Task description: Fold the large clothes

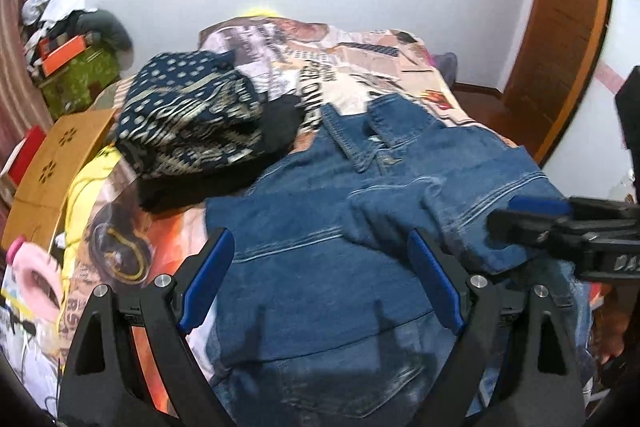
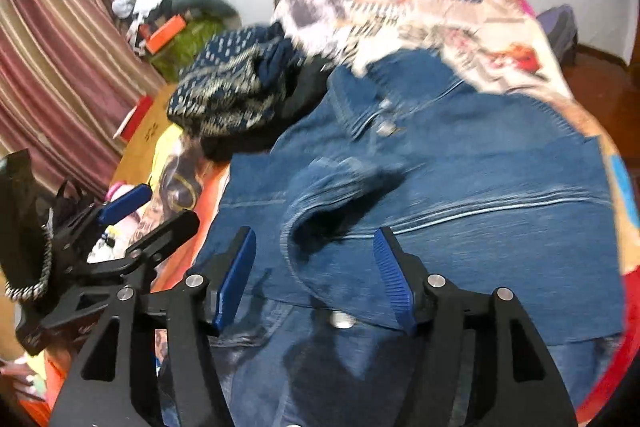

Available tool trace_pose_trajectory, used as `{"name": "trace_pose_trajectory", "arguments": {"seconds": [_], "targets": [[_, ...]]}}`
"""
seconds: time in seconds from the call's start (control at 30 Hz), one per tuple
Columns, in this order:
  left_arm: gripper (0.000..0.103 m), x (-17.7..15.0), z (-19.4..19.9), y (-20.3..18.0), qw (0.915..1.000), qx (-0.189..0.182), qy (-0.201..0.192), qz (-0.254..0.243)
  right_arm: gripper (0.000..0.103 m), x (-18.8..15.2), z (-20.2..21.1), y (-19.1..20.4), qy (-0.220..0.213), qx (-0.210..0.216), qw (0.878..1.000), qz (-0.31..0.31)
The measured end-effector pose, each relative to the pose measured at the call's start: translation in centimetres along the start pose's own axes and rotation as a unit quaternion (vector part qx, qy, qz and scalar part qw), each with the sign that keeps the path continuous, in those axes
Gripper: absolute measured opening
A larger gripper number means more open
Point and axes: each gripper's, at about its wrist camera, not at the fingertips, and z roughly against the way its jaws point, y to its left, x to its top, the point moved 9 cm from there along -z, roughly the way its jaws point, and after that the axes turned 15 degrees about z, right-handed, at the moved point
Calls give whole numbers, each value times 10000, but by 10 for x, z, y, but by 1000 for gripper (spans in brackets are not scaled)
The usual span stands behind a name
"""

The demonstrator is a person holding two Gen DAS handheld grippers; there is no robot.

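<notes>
A blue denim jacket (image 1: 320,267) lies spread on the bed, collar at the far end, one sleeve folded across its middle (image 2: 440,211). My left gripper (image 1: 320,239) is open and empty, hovering above the jacket's near part. My right gripper (image 2: 316,235) is open and empty above the sleeve's cuff. In the left wrist view the right gripper (image 1: 520,215) reaches in from the right, over the folded sleeve. In the right wrist view the left gripper (image 2: 148,203) shows at the left, beside the jacket's edge.
A pile of dark patterned clothes (image 1: 192,119) lies on the bed left of the jacket. The bed has a printed cover (image 1: 360,67). A cardboard box (image 1: 52,163), clutter and a curtain (image 2: 60,67) stand at the left. A wooden door (image 1: 560,47) is at the right.
</notes>
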Motion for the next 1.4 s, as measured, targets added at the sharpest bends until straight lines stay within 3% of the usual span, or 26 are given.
{"name": "trace_pose_trajectory", "arguments": {"seconds": [0.23,0.4,0.5,0.63,0.73,0.9,1.03,1.13,1.27,1.4], "targets": [[88,2,-28,-54,9977,-170,273,-593,58,-4,50,-70,-512,-939,9937,-329],[88,-2,-66,-72,9940,-113,672,-859,58,-25,63,-122,-454,-1483,9850,-757],[80,-16,-91,-61,9897,161,1088,-918,58,-41,63,-145,-336,-1592,9812,-1038],[79,-33,-94,-30,9897,57,1388,-353,58,-63,53,-161,-101,-1622,9787,-1258],[78,-42,-81,-11,9902,-30,1389,162,58,-75,43,-166,58,-1617,9782,-1304],[77,-61,-65,14,9882,38,1375,682,68,-79,44,-171,-73,-1668,9762,-1383],[57,-79,-65,26,9839,68,1510,956,69,-85,45,-174,-130,-1677,9749,-1461],[51,-79,-63,31,9811,-128,1505,1206,69,-88,47,-175,-129,-1643,9742,-1541],[22,-66,-54,32,9807,-281,1389,1344,69,-87,48,-176,-64,-1654,9736,-1574],[20,-38,-33,27,9855,-457,960,1326,69,-79,55,-172,-67,-1782,9744,-1367]]}}
